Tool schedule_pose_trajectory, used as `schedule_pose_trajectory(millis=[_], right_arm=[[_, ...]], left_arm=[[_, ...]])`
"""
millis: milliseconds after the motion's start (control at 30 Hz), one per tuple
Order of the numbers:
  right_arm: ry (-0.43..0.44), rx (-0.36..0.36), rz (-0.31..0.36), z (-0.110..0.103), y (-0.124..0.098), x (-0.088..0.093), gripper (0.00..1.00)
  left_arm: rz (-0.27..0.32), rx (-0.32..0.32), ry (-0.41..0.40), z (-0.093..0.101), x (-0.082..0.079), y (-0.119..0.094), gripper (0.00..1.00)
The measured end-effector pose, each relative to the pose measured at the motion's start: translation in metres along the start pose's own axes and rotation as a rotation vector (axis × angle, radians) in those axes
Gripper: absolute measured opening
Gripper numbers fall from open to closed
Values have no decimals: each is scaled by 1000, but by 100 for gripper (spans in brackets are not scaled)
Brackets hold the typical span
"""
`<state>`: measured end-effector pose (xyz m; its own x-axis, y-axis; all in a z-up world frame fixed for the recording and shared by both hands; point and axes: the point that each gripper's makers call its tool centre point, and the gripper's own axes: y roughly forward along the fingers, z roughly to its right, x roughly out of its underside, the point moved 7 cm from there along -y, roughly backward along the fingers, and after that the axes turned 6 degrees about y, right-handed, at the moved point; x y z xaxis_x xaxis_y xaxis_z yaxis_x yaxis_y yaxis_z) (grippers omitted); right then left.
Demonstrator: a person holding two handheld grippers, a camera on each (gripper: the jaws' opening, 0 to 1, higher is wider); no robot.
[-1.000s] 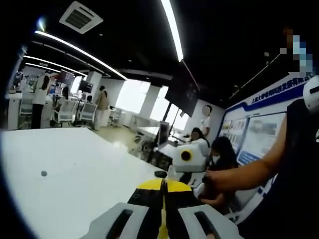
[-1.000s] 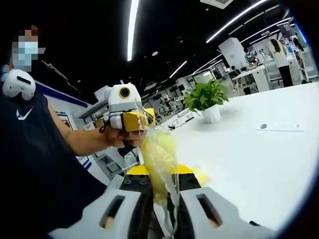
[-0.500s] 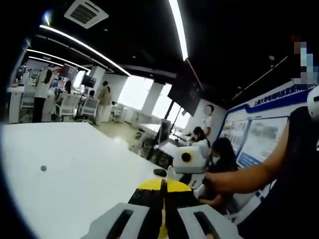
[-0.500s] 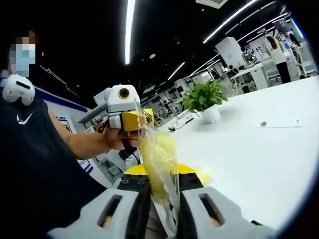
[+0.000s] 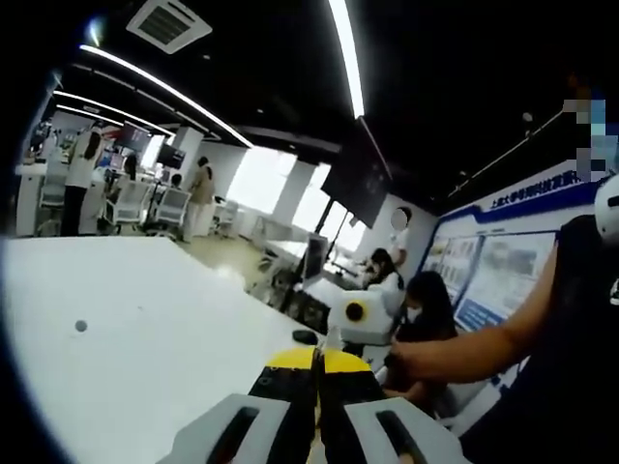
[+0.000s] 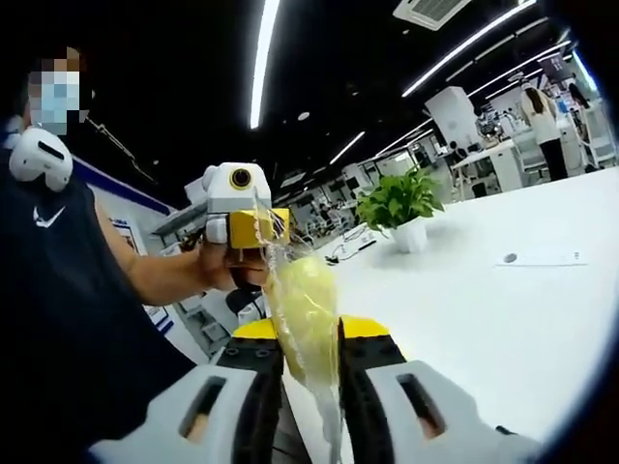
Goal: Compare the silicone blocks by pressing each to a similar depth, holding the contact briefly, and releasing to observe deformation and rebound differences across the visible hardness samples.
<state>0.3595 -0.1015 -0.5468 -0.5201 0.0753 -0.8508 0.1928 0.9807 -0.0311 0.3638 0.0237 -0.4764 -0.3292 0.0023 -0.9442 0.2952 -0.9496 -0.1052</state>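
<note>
A clear bag w/ yellow contents [image 6: 308,307] is pinched by right gripper [image 6: 309,362] above white desk [image 6: 484,319], left gripper [image 5: 316,372] jaws pressed together; pressing likely not begun, blocks to be unbagged next.

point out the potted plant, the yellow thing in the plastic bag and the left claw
potted plant [image 6: 398,201], right gripper view, on its green leaves
yellow thing in the plastic bag [image 6: 306,307], right gripper view, on its bulging middle between the jaws
left claw [image 6: 259,228], right gripper view, on its yellow tip
</note>
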Motion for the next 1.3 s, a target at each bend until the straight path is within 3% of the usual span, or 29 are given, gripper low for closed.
schedule_pose_trajectory(millis=[133, 233, 367, 467, 533, 567, 700, 1067, 1300], right_arm=[[-35, 49, 48, 4, 1, -4, 44], [-48, 67, 58, 5, 0, -6, 55], [-71, 136, 79, 12, -4, -8, 81], [-58, 167, 87, 15, -12, -10, 88], [-90, 202, 135, 17, -16, -15, 95], [-102, 235, 146, 19, -19, -17, 96], [-112, 259, 123, 19, -26, -14, 96], [-119, 379, 160, 28, -60, -7, 96], [-96, 466, 154, 35, -84, 9, 96]], left_arm=[[1, -4, 3, 2, 1, 1, 0], [3, -6, -6, 2, 2, 2, 0], [7, -9, -4, 1, 0, 2, 0], [16, -16, -8, 1, -2, 3, 0], [22, -26, -8, -1, -3, 2, 0], [25, -33, -7, -1, -3, 3, 0], [36, -42, -7, -2, -5, 3, 0], [62, -97, -42, -12, -4, 7, 0], [100, -148, -74, -20, -6, 9, 0]])
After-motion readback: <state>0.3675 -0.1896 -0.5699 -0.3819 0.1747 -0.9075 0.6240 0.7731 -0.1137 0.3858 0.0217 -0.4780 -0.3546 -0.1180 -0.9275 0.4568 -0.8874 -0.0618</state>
